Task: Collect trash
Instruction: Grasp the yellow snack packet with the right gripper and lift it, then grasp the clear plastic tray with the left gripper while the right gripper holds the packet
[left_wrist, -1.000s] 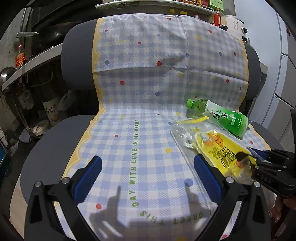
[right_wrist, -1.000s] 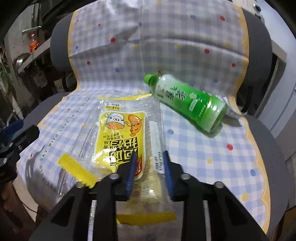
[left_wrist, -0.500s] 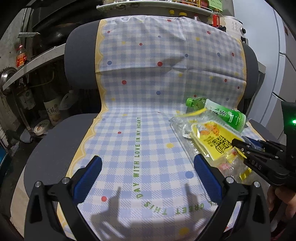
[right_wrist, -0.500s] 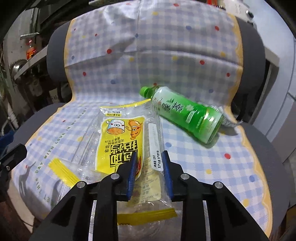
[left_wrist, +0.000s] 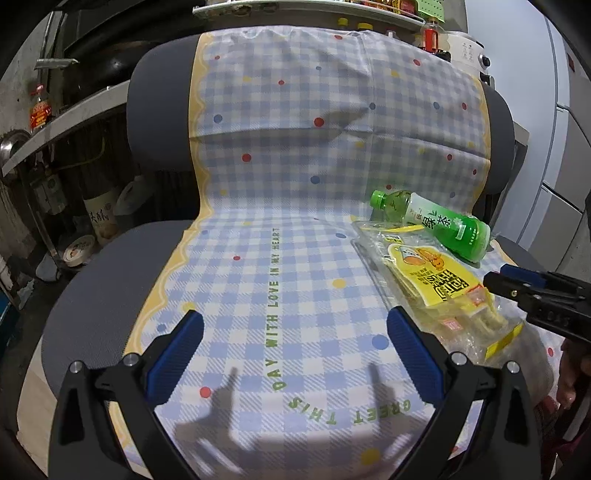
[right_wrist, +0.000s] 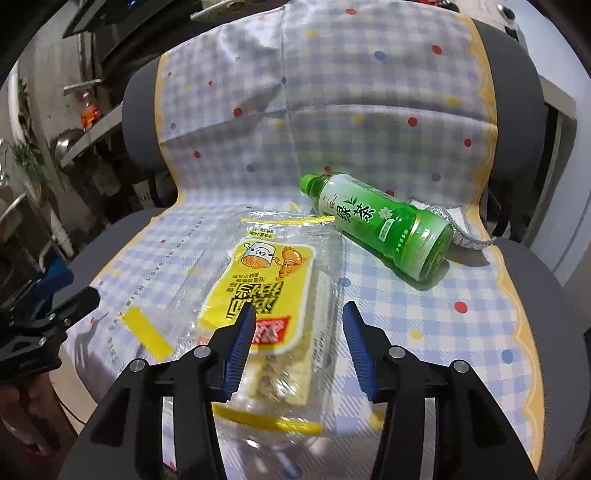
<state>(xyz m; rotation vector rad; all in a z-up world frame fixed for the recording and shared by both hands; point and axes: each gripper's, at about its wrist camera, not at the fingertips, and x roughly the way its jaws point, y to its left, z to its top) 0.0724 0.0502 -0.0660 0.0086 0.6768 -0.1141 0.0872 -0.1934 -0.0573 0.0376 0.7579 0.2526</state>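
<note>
A clear and yellow snack wrapper (right_wrist: 273, 295) lies on the checked chair cover, its near end between my right gripper's (right_wrist: 299, 339) fingers, which stand open around it. A green tea bottle (right_wrist: 384, 229) lies on its side behind it, apart from the gripper. In the left wrist view the wrapper (left_wrist: 428, 284) and bottle (left_wrist: 439, 225) are at the right, with the right gripper (left_wrist: 517, 288) over the wrapper's near end. My left gripper (left_wrist: 295, 339) is open and empty above the seat's front middle.
The chair (left_wrist: 96, 280) has a grey seat and a blue checked cover (left_wrist: 280, 155) over seat and backrest. A crumpled foil scrap (right_wrist: 461, 229) lies behind the bottle. Cluttered shelves with bottles and bowls (left_wrist: 81, 251) stand at the left.
My right gripper, earlier shut on the wrapper's near end and lifting it, has opened; the wrapper now lies loose between its fingers. My left gripper has stayed open over the seat.
</note>
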